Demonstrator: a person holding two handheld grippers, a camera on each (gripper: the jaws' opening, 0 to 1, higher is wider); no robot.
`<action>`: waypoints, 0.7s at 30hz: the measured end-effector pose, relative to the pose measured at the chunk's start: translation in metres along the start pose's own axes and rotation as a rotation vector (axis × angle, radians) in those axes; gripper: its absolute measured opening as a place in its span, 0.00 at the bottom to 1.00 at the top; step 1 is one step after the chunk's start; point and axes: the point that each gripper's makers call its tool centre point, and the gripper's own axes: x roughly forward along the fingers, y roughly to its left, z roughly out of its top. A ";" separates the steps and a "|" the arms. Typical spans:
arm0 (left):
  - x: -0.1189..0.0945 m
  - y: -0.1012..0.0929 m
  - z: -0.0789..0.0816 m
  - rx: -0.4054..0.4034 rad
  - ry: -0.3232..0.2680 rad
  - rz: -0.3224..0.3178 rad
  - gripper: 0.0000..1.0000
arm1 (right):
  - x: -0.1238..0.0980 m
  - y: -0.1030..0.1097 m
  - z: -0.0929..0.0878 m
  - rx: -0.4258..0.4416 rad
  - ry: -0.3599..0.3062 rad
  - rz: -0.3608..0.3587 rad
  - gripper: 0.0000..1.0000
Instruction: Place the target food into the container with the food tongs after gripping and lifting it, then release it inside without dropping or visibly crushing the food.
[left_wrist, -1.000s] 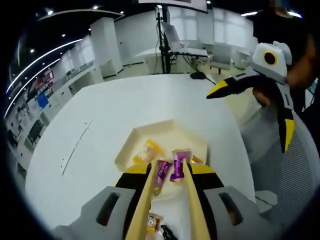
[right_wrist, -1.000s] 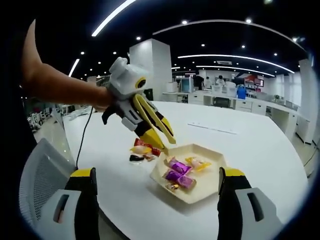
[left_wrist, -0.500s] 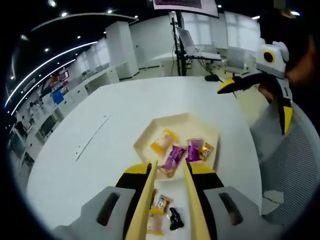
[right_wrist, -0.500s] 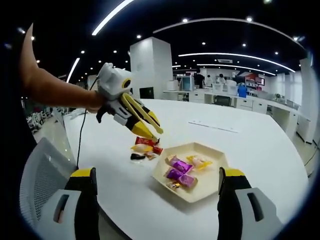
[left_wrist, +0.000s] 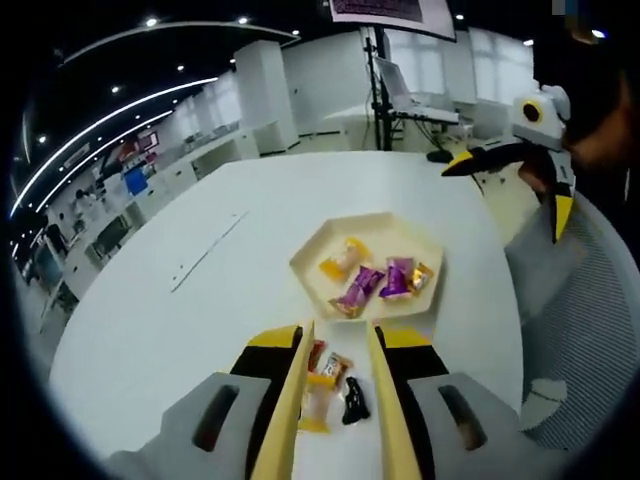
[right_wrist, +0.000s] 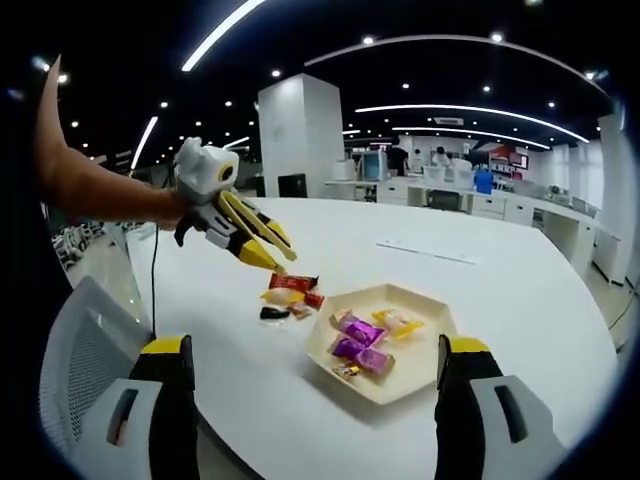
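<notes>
Candies (left_wrist: 330, 385) — small, light, crinkly-wrapped, slippery — lying loose on white table (left_wrist: 200, 290), just beside cream hexagonal tray (left_wrist: 330, 240) already holding four. Gripping best across the body, not the twisted ends. Left gripper (left_wrist: 335, 400) hovering above with tongs (left_wrist: 290, 400) slightly parted, pinching nothing; right gripper (right_wrist: 315, 375) spread wide — empty.

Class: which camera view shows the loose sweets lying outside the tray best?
The left gripper view: the loose sweets lie close, between the wooden tongs, wrappers distinct. The right gripper view shows them small, beside the hexagonal tray, under the left gripper.
</notes>
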 end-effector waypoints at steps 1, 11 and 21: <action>-0.001 0.001 -0.002 -0.002 0.001 0.006 0.25 | 0.000 0.000 0.000 -0.002 0.000 0.001 0.99; -0.017 -0.001 -0.020 -0.031 0.001 0.032 0.25 | 0.001 0.002 -0.001 -0.006 0.010 0.005 0.99; -0.033 -0.001 -0.036 -0.065 0.002 0.054 0.25 | 0.002 0.003 -0.003 -0.008 0.018 0.012 0.99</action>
